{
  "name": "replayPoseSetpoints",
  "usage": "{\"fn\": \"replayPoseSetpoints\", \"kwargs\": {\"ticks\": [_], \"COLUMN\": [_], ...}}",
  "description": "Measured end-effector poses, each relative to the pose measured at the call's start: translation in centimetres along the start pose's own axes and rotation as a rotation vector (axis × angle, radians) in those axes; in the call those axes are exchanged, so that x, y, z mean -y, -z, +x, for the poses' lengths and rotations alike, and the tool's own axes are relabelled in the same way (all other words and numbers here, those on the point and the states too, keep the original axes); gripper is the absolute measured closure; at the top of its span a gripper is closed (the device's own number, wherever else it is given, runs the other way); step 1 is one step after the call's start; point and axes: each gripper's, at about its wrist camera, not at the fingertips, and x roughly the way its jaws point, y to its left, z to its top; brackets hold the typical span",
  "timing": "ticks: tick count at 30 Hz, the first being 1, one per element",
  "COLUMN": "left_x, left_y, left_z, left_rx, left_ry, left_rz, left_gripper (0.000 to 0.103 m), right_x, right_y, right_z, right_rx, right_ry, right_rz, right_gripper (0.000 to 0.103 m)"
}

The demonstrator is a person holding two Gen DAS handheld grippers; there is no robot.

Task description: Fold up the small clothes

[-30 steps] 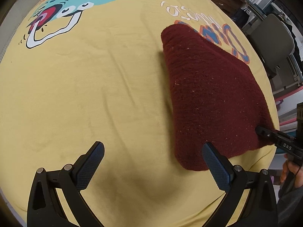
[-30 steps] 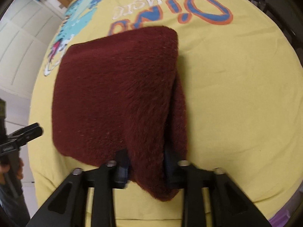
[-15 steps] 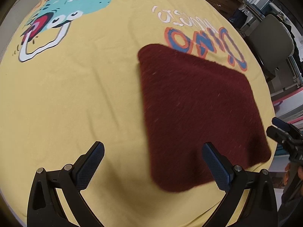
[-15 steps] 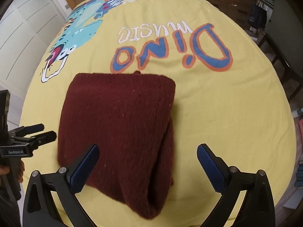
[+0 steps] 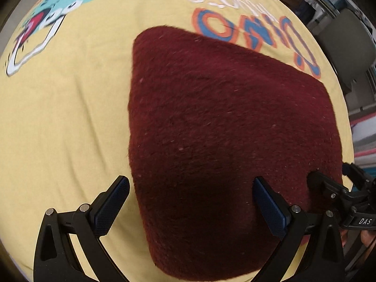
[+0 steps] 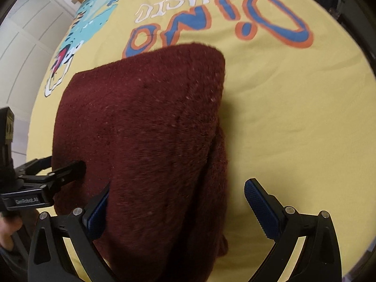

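Observation:
A dark red fuzzy garment [image 5: 223, 122] lies folded on a yellow printed sheet [image 5: 65, 108]. My left gripper [image 5: 190, 202] hangs open just above its near left part, one finger over the sheet, the other over the cloth. In the right wrist view the same garment [image 6: 145, 127] fills the middle, with a thick doubled edge along its right side. My right gripper [image 6: 176, 202] stands wide open over the near end, its left finger partly hidden by the cloth and its right finger over bare sheet. Neither gripper holds anything.
The yellow sheet carries a dinosaur drawing [image 6: 94, 16] and blue-and-orange lettering [image 6: 270, 21] beyond the garment. A grey chair [image 5: 345, 35] and shelves stand past the table's right side. White cupboard doors [image 6: 28, 37] are at the left. A hand [image 6: 7, 232] grips the left tool.
The right gripper let go of the garment's edge and opened wide; the cloth dropped flat. Both grippers then moved closer, down over the garment's near end.

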Motion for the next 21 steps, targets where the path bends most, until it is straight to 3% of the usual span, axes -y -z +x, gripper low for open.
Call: {"fn": "replayPoseSetpoints", "kwargs": {"ticks": [9, 12, 17, 21], "left_x": [-0.4, 0.0, 0.2, 0.7], "left_y": [1.0, 1.0, 1.0, 0.9], "left_z": [0.9, 0.9, 0.9, 0.2], "left_rx": [0.026, 0.038, 0.027, 0.037], "left_ry": [-0.003, -0.015, 0.045, 0.064], "left_rz": [0.043, 0.073, 0.074, 0.108], "left_gripper": [0.000, 0.001, 0.018, 0.041], "right_x": [-0.3, -0.5, -1.2, -2.2], "right_y": [0.0, -0.1, 0.1, 0.5], "right_z": [2.4, 2.7, 2.2, 1.0], "right_rx": [-0.027, -0.037, -0.011, 0.022], "right_ry": [-0.070, -0.136, -0.143, -0.138], "right_rz": [0.009, 0.025, 0.025, 0.051], "right_gripper": [0.001, 0.022, 0.040, 0.053]}}
